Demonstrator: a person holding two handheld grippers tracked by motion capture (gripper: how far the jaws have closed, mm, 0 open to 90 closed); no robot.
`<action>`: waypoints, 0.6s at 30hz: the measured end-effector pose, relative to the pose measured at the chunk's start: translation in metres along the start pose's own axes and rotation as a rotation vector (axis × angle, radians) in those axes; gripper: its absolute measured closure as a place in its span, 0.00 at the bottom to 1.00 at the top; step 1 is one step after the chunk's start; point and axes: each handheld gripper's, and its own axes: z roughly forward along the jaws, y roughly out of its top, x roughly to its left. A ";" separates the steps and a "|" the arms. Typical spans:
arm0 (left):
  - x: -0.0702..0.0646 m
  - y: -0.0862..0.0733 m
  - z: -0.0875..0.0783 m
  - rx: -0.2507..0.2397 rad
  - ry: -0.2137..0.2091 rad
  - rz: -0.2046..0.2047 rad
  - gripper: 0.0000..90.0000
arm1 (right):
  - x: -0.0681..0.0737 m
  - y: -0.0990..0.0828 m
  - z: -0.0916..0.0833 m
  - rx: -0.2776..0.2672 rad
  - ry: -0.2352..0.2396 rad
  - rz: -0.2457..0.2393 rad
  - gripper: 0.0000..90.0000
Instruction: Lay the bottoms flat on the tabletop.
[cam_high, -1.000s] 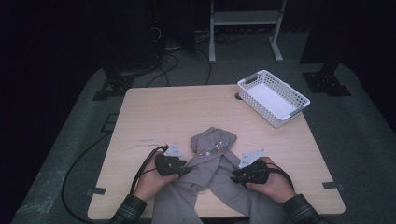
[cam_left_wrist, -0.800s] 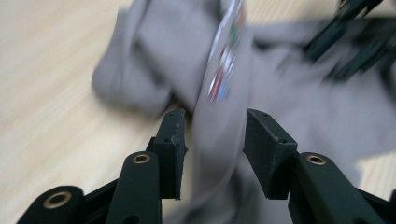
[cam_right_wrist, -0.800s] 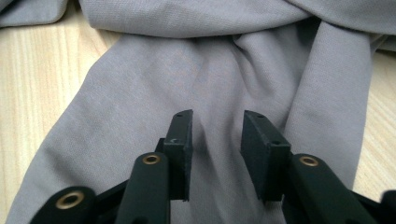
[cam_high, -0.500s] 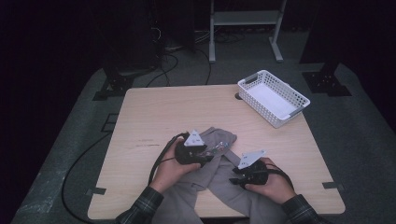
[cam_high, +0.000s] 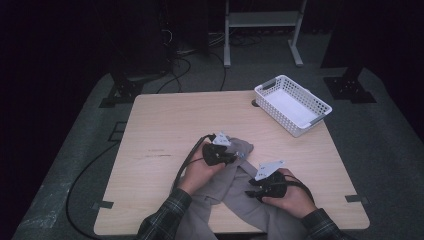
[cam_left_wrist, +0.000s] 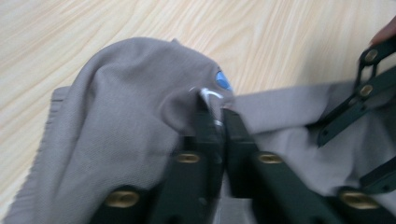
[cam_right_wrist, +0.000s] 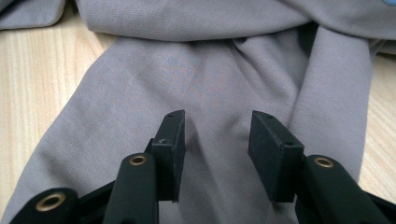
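Pinching a fold of the grey garment (cam_left_wrist: 126, 121), your left gripper (cam_left_wrist: 218, 122) has just clamped down, jaws tight on the cloth beside a small metal fastener and a blue spot. The garment lies bunched on the near middle of the wooden table (cam_high: 165, 125), trailing off the edge towards you. Move right and your right gripper (cam_right_wrist: 215, 140) hovers over the cloth with its jaws apart, gripping nothing. Far right, a white basket (cam_high: 320, 108) sits well apart

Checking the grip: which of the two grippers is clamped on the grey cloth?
The left gripper: it pinches the grey cloth; the right gripper is open.
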 end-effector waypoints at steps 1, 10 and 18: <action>0.000 0.001 0.000 -0.004 -0.007 -0.002 0.98 | 0.000 0.000 0.000 0.000 -0.001 0.000 0.61; 0.002 0.011 -0.028 -0.068 0.015 0.006 0.98 | 0.000 0.000 0.000 0.000 -0.005 0.002 0.61; 0.018 0.008 -0.065 -0.142 0.070 -0.026 0.98 | 0.000 0.000 0.001 -0.002 -0.008 0.009 0.61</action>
